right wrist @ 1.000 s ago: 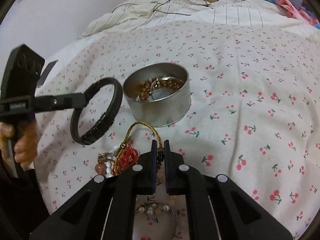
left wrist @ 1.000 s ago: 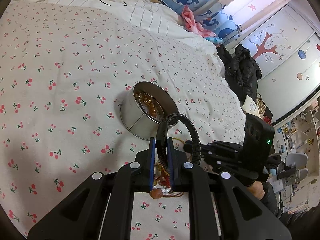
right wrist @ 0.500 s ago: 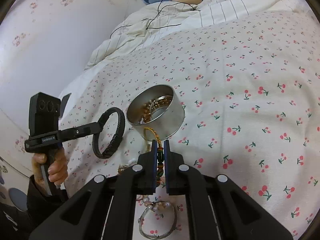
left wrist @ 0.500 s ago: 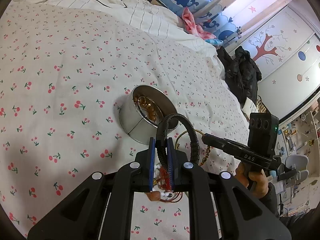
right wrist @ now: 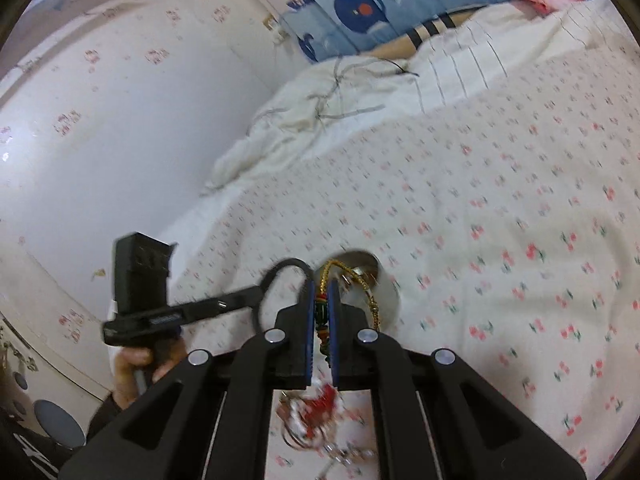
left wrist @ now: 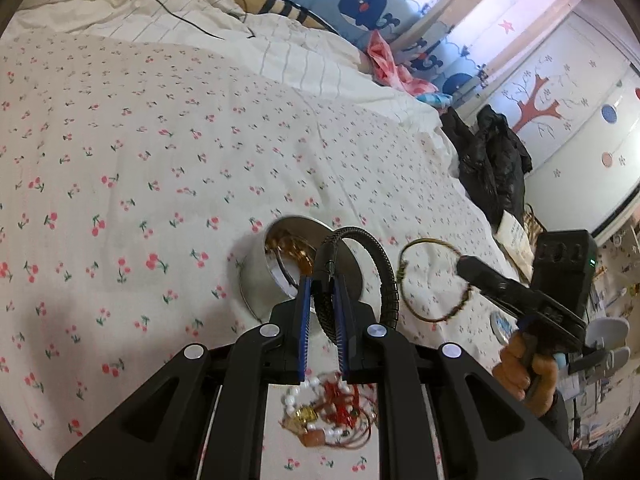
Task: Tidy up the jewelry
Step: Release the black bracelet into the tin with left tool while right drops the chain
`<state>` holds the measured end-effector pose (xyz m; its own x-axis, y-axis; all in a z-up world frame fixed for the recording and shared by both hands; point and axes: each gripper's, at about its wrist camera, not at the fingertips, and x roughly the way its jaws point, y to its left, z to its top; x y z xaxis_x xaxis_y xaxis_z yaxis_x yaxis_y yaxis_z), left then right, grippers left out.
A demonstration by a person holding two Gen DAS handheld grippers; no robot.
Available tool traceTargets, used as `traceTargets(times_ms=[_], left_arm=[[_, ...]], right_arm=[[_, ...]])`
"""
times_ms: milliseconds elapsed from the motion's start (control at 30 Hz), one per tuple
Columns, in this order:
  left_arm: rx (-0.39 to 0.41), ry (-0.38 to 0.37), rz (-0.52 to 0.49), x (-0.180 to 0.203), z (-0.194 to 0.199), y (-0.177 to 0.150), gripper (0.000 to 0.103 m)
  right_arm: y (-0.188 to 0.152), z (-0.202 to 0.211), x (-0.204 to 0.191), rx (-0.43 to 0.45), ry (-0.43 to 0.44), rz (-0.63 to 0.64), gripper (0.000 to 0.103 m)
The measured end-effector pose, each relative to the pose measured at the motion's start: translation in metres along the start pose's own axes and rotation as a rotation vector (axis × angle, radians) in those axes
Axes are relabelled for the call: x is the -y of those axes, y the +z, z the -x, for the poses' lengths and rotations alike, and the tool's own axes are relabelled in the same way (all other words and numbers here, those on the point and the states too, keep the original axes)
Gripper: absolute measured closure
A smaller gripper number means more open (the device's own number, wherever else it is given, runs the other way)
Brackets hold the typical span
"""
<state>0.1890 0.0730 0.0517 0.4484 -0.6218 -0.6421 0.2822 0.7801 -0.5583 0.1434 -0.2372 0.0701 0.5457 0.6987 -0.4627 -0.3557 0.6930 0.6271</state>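
While left tongs [left wrist: 322,300] pinch black bracelet [left wrist: 384,276], tin [left wrist: 256,284] seemingly waits.

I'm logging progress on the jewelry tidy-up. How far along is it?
Partly done. Gold-coloured beads already lie in the round metal tin. In hand: the left gripper is shut on a black braided bracelet, and the right gripper is shut on a gold cord bracelet, both lifted near the tin. Left: the tangled pile of red and white beaded pieces on the cherry-print bedspread.
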Motion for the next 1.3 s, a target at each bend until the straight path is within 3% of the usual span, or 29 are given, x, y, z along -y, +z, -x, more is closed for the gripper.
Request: traceTargets(times_ms=[167, 500, 667, 733, 800, 900, 1033, 1100, 1200, 1300], left_arm=[[0.003, 0.008, 0.011, 0.000, -0.015, 0.015, 0.093], [-0.045, 0.113, -0.014, 0.002, -0.039, 0.014, 0.092], [-0.030, 0.190, -0.044, 0.005, -0.035, 0.015, 0.085], [-0.009, 0.234, -0.061, 0.008, -0.029, 0.017, 0.074], [0.011, 0.267, -0.072, 0.008, -0.024, 0.018, 0.072], [0.040, 0.256, -0.039, 0.003, -0.015, 0.022, 0.068], [0.083, 0.246, -0.003, -0.002, -0.003, 0.026, 0.060], [0.089, 0.234, 0.010, -0.003, -0.001, 0.026, 0.058], [0.088, 0.233, 0.016, -0.004, -0.002, 0.026, 0.056], [0.082, 0.230, 0.008, -0.002, -0.004, 0.025, 0.056]], right_arm=[[0.019, -0.013, -0.005, 0.009, 0.054, -0.031, 0.096], [0.026, -0.046, -0.009, -0.035, 0.050, -0.025, 0.096], [0.024, -0.052, -0.006, -0.050, 0.043, -0.036, 0.096], [0.024, -0.053, -0.005, -0.049, 0.046, -0.039, 0.096], [0.026, -0.056, -0.007, -0.054, 0.056, -0.045, 0.096], [0.028, -0.065, -0.009, -0.069, 0.083, -0.058, 0.096], [0.028, -0.083, -0.002, -0.112, 0.186, -0.144, 0.096], [0.025, -0.094, 0.000, -0.144, 0.124, -0.131, 0.096], [0.016, -0.109, -0.003, -0.185, -0.116, 0.006, 0.096], [0.007, -0.117, -0.008, -0.197, -0.263, 0.124, 0.096]])
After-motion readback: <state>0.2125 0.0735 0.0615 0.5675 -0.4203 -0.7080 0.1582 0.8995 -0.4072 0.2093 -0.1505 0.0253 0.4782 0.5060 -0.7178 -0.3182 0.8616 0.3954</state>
